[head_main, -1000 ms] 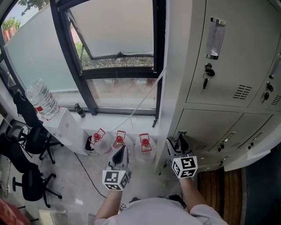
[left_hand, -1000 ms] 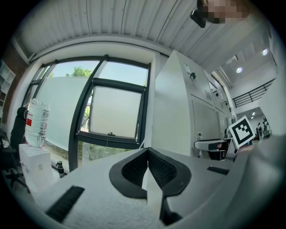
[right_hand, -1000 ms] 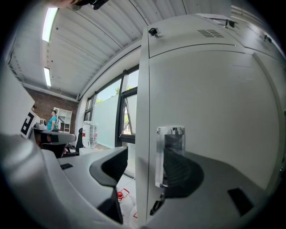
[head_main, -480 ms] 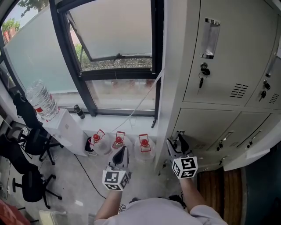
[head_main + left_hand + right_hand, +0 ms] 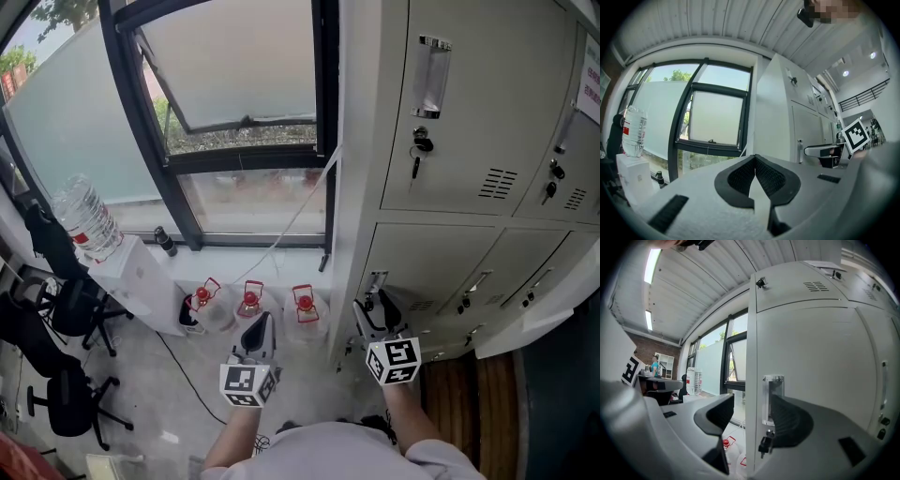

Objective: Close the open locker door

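A bank of grey lockers (image 5: 469, 141) fills the right of the head view. At its lower right a locker door (image 5: 539, 321) stands swung out, seen edge-on. The upper left door is shut, with a clear handle (image 5: 427, 75) and a key (image 5: 417, 150) in its lock. My left gripper (image 5: 257, 330) is shut and empty, held over the floor left of the lockers. My right gripper (image 5: 374, 310) is open and empty, in front of the lockers' lower left corner. The right gripper view looks up between the open jaws (image 5: 750, 416) at that handle (image 5: 771, 399) and key (image 5: 765, 444).
A dark-framed window (image 5: 234, 112) is tilted open to the left. Three red-capped water jugs (image 5: 248, 302) stand on the floor below it. A water dispenser with a big bottle (image 5: 89, 217) and black office chairs (image 5: 56, 314) stand at the far left.
The head view has swung a little to the right, so the lockers sit further left in the frame. Both grippers keep their places and states.
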A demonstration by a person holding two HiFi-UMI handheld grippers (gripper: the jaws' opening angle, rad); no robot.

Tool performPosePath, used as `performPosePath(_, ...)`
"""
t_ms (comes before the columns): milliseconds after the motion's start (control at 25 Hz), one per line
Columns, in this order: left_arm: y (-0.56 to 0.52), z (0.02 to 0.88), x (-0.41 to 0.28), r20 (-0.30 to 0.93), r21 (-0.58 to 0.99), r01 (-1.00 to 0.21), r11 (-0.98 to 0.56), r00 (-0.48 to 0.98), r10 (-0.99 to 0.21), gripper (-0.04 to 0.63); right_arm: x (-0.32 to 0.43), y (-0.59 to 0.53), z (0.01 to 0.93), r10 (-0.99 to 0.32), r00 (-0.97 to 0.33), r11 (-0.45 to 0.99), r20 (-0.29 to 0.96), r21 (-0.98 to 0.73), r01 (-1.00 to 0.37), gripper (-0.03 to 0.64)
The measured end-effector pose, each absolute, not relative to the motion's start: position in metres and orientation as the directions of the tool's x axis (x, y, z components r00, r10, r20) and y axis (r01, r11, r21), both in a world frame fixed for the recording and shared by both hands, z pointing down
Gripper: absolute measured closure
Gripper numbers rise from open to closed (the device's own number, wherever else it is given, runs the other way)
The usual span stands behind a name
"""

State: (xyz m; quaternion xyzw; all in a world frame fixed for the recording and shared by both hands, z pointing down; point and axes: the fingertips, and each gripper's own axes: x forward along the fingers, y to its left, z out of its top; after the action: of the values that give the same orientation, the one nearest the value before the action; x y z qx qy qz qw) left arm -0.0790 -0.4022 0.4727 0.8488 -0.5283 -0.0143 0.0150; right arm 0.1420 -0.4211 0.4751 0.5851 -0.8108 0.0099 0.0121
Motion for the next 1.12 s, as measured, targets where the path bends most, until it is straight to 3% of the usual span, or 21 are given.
performPosePath(240, -0.391, 0.472, -0.082, -0.004, 0.013, -0.898, -0.441, 0.441, -0.898, 0.586, 0.147, -0.401, 0.472, -0.964, -0.267, 0.267, 0.019, -0.004, -0.964, 0.396)
performPosePath(480, -0.381, 0.475, -0.081, 0.001, 0.012, -0.894, -0.449, 0.449, -0.894, 0.586, 0.146, -0.387, 0.476, -0.965, -0.261, 0.26, 0.024, -0.016, -0.965, 0.531)
performPosePath(640, -0.374, 0.474, -0.081, 0.001, 0.009, -0.892, -0.451, 0.451, -0.892, 0.586, 0.145, -0.378, 0.475, -0.968, -0.251, 0.251, 0.012, -0.014, -0.968, 0.578)
performPosePath(1120, -0.364, 0.473, -0.081, -0.005, -0.002, -0.887, -0.461, 0.461, -0.887, 0.586, 0.14, -0.365, 0.478, -0.969, -0.247, 0.246, 0.016, -0.017, -0.969, 0.604)
